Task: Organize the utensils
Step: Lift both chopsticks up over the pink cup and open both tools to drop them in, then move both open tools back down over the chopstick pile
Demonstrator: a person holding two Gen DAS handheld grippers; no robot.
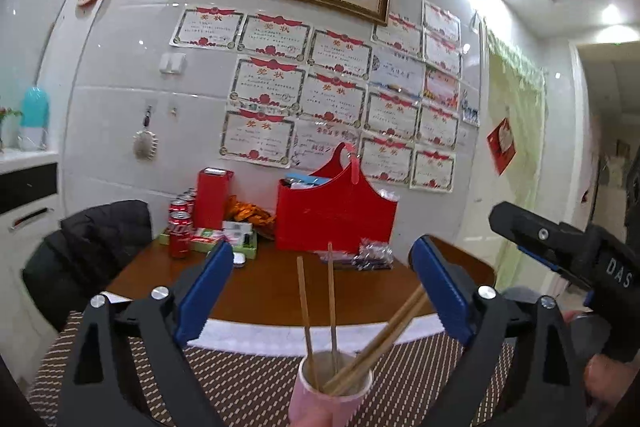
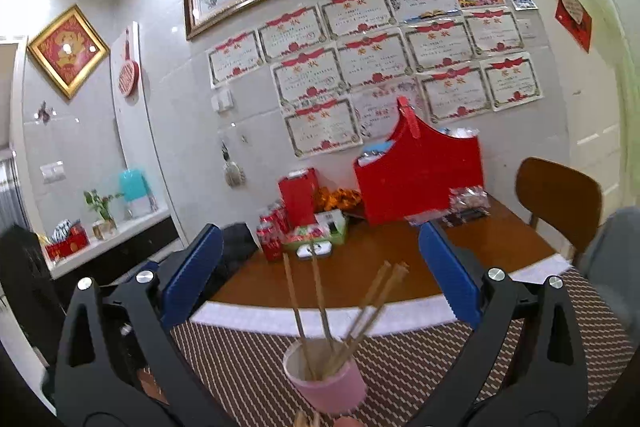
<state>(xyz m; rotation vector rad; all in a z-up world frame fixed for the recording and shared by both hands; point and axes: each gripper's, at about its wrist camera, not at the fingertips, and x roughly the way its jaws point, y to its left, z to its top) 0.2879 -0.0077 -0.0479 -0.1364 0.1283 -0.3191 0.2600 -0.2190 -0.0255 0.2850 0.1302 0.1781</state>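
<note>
Chopsticks (image 1: 332, 311), 4 of them, lean loosely in the pink cup (image 2: 326, 385) at the near mat edge while the left gripper (image 1: 324, 291) and right gripper (image 2: 320, 275) hang wide apart and empty, so a careless knock could topple the cup.

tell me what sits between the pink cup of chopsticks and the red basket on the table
Mostly bare: patterned brown placemat, its white border, then bare wooden table, seen in both wrist views between pink cup and red basket.
</note>
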